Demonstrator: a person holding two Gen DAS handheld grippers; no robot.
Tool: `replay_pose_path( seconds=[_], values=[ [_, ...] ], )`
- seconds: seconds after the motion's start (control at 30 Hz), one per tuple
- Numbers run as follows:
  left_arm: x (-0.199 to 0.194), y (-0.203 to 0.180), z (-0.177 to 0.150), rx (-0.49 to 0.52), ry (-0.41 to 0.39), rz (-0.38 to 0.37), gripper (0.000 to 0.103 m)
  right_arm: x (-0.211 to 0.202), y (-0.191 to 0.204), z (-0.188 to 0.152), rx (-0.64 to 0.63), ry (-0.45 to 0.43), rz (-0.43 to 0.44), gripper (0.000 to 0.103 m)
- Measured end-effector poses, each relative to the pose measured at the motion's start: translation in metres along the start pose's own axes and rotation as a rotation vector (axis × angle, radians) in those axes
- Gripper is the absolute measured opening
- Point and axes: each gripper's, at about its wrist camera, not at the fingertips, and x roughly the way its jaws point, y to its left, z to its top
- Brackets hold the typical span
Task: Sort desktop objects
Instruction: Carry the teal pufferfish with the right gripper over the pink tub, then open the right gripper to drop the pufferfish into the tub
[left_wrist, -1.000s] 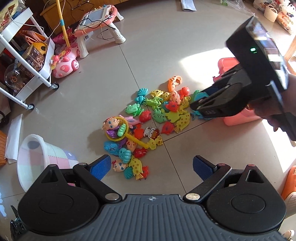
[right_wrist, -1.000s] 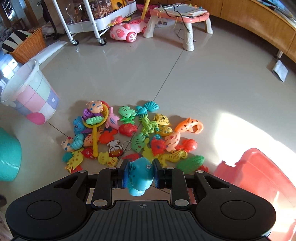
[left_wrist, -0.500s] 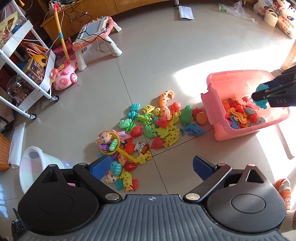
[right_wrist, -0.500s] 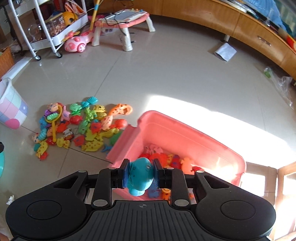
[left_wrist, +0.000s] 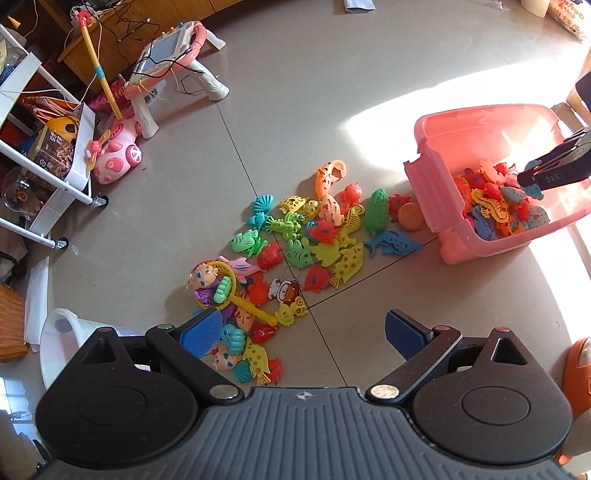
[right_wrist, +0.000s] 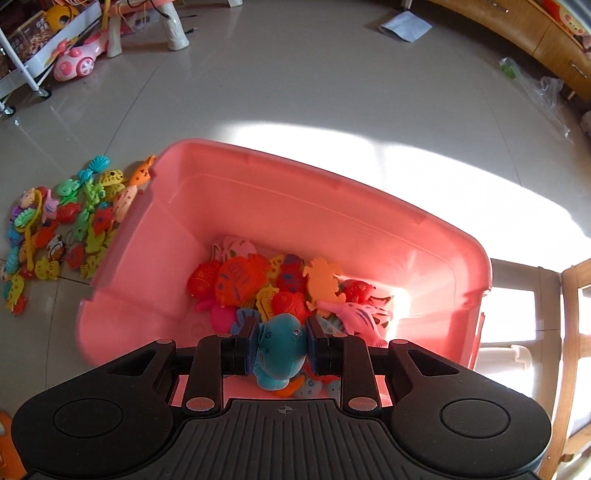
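We see a teal fish toy (right_wrist: 281, 352), smooth rounded plastic with a small eye stud, pinched between the two pads of the right gripper (right_wrist: 281, 345), whose jaws stand narrowed onto its sides. The toy's long axis runs along the fingers, one end bulging forward past the pads and the other hanging back toward the gripper body; which end is the head we cannot tell. Straight ahead of and below these jaws lies the pink bin (right_wrist: 295, 177), glossy, thin-walled plastic with rounded corners, holding a heap of flat moulded sea creatures in red, orange, yellow and pink. To the left of the jaws, outside the bin wall, the scattered toys (right_wrist: 74, 218) lie on pale glossy floor tiles (right_wrist: 295, 74).

The left gripper (left_wrist: 301, 330) has its jaws spread wide with nothing between them; its ribbed blue pads (left_wrist: 201, 332) hang over the near edge of the same scatter, beside a yellow scoop net (left_wrist: 225, 284).
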Motion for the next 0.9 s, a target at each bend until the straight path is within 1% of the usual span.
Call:
replay_pose_path(
  seconds=[0.13,0.27,0.43,0.53,0.6,0.7,0.73,0.9],
  values=[
    [0.006,-0.003,0.007,0.003,0.009,-0.017,0.097,0.025,-0.01,0.001,0.041,0.027,-0.005,0.024],
    [0.008,-0.013,0.013,0.031,0.001,-0.036,0.097,0.044,-0.014,0.0,0.056,0.054,-0.006,0.024],
    [0.006,-0.027,0.018,0.061,-0.013,-0.063,0.097,0.058,-0.018,-0.003,0.061,0.08,-0.011,0.024],
    [0.004,-0.035,0.02,0.075,-0.023,-0.072,0.097,0.059,-0.018,-0.004,0.057,0.084,-0.01,0.024],
    [0.004,-0.04,0.022,0.083,-0.026,-0.074,0.097,0.058,-0.018,-0.005,0.053,0.08,-0.017,0.027],
    [0.002,-0.045,0.023,0.09,-0.031,-0.075,0.097,0.053,-0.019,-0.005,0.059,0.073,-0.019,0.036],
    [0.001,-0.046,0.024,0.092,-0.032,-0.076,0.097,0.051,-0.02,-0.005,0.058,0.068,-0.024,0.041],
    [-0.003,-0.053,0.025,0.081,-0.041,-0.097,0.097,0.027,-0.021,-0.006,0.076,0.026,-0.036,0.042]
  ],
)
